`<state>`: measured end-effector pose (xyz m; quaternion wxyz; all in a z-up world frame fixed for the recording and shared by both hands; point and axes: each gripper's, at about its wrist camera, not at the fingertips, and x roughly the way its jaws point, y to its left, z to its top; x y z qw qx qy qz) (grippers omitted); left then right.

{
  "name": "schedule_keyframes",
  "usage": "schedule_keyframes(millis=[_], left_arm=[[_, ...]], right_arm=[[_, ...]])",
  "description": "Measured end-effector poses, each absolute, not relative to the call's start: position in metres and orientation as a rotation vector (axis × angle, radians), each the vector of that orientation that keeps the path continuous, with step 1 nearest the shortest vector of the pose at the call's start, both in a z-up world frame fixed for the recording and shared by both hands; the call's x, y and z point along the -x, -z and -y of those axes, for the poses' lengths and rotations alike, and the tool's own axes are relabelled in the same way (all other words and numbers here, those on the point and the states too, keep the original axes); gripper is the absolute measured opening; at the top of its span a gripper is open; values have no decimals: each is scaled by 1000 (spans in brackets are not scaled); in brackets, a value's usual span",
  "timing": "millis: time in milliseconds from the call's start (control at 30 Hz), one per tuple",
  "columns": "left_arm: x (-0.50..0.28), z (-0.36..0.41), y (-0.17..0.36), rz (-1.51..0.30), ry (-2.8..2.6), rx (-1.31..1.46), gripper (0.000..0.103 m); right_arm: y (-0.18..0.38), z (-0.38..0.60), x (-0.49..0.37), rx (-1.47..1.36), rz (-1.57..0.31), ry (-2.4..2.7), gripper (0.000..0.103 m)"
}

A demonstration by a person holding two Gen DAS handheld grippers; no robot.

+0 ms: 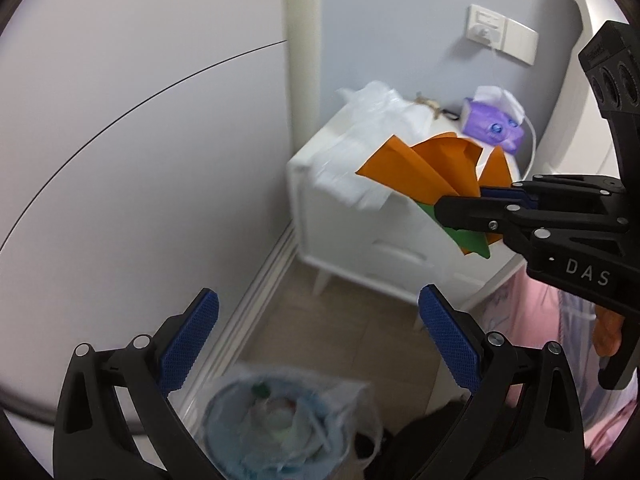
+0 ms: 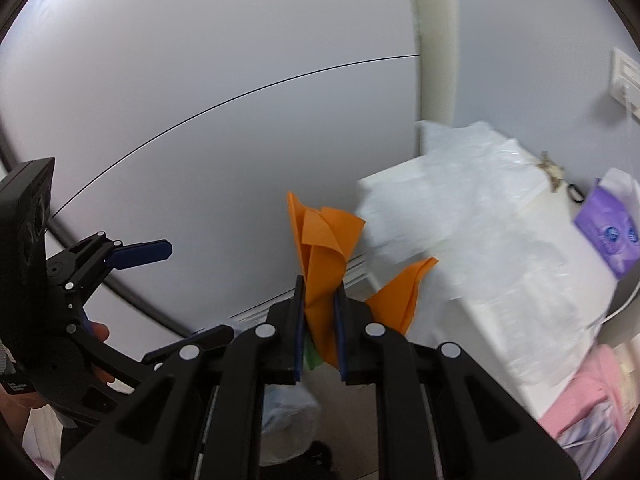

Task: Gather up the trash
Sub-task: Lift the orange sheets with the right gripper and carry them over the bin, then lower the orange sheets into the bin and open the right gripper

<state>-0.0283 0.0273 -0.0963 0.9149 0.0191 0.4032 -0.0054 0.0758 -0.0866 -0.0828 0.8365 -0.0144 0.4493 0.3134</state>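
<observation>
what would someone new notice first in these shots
The bright orange folded paper, with a green piece under it, stands out, clamped in the right hand-held gripper in front of the white nightstand. Below, the left hand-held gripper hangs open over a bag-lined trash bin on the floor.

Orange-and-green paper [image 1: 436, 168], blue cross-hatched fingers [image 1: 188, 344], purple tissue pack [image 1: 492, 124], white nightstand [image 1: 360, 232].

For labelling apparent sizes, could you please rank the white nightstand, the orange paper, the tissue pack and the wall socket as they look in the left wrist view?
1. white nightstand
2. orange paper, nearer the camera, so flattered
3. tissue pack and wall socket: alike, unranked
</observation>
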Motion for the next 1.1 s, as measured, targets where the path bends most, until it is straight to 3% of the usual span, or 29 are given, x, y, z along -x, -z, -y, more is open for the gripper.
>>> schedule_keyframes(millis=[500, 1100], left_arm=[[126, -124, 131, -870, -187, 55, 97], [176, -163, 277, -1086, -360, 229, 97]], right_arm=[[117, -30, -6, 114, -1004, -868, 14], [255, -83, 38, 194, -1265, -912, 14]])
